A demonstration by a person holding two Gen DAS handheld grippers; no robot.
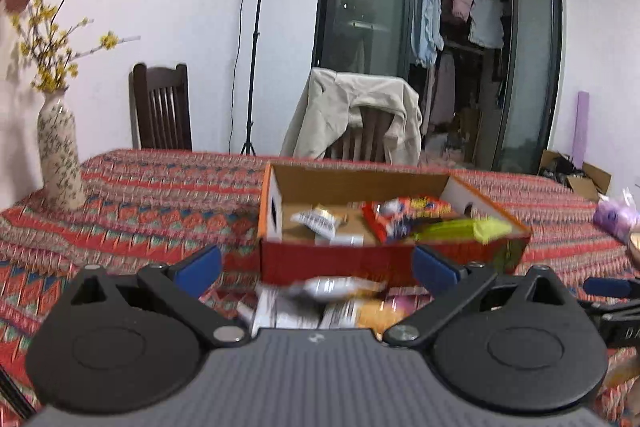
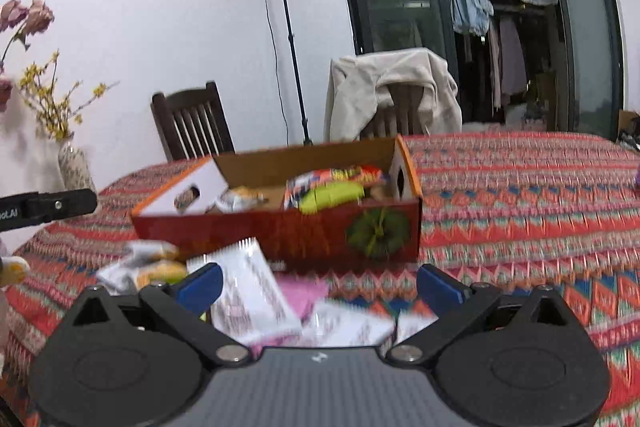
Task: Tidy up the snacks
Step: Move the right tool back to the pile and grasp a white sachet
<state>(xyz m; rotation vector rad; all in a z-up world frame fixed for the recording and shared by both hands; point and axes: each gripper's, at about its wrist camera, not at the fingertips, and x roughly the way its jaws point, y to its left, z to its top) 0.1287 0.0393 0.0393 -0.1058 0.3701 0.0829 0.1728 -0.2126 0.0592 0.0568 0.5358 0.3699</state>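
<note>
Right wrist view: right claw (image 2: 318, 283) wide, empty; left claw (image 1: 317, 269) likewise. Open red cardboard box (image 2: 280, 231) at 12 o'clock partly filled; white packets (image 2: 252, 291) remain on desk (image 2: 520, 211).

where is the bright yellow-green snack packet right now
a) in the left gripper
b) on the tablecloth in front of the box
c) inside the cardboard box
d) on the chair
c: the yellow-green packet lies inside the open cardboard box, among other snacks, while both grippers, left and right, are open and hold nothing.
</note>
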